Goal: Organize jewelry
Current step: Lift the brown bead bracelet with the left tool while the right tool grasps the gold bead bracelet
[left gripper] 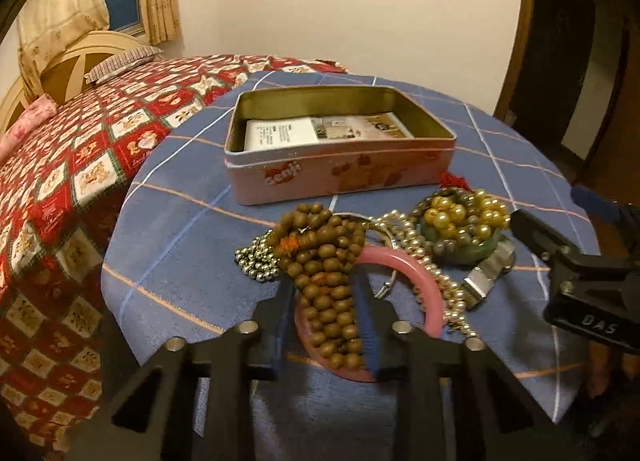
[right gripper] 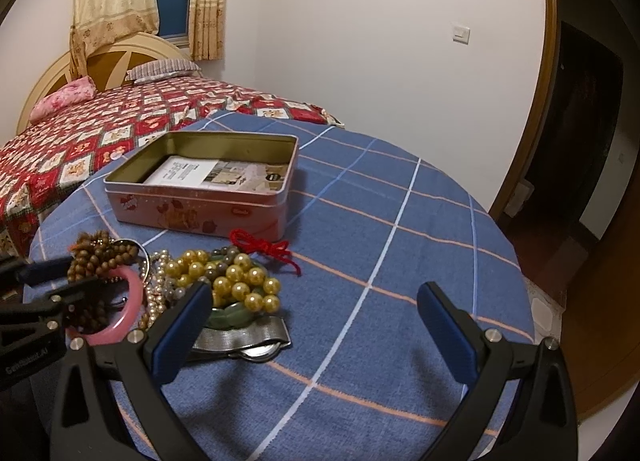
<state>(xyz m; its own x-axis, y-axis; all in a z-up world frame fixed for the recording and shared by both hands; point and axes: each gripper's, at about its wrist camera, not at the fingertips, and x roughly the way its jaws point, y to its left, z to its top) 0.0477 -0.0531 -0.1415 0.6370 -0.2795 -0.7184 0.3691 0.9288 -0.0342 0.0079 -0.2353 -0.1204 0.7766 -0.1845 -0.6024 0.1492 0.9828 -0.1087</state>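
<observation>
A string of brown wooden beads (left gripper: 328, 293) lies heaped across a pink bangle (left gripper: 416, 273) on the blue checked tablecloth (left gripper: 180, 245). My left gripper (left gripper: 324, 281) is shut on this string, with beads filling the gap between both blue pads. To its right sit pearls (left gripper: 420, 245), yellow beads (left gripper: 460, 213) on a green bracelet (left gripper: 472, 257), and a silver watch (left gripper: 488, 273). An open pink tin (left gripper: 340, 177) stands behind the heap. My right gripper (right gripper: 316, 293) is open over bare cloth, with its left finger beside the yellow beads (right gripper: 240, 285).
A printed card (left gripper: 320, 129) lies inside the tin. A small silver bead chain (left gripper: 256, 261) lies left of the brown beads, and a red cord (right gripper: 264, 249) lies by the tin's corner. A bed with a red patterned cover (left gripper: 60, 181) borders the table on the left.
</observation>
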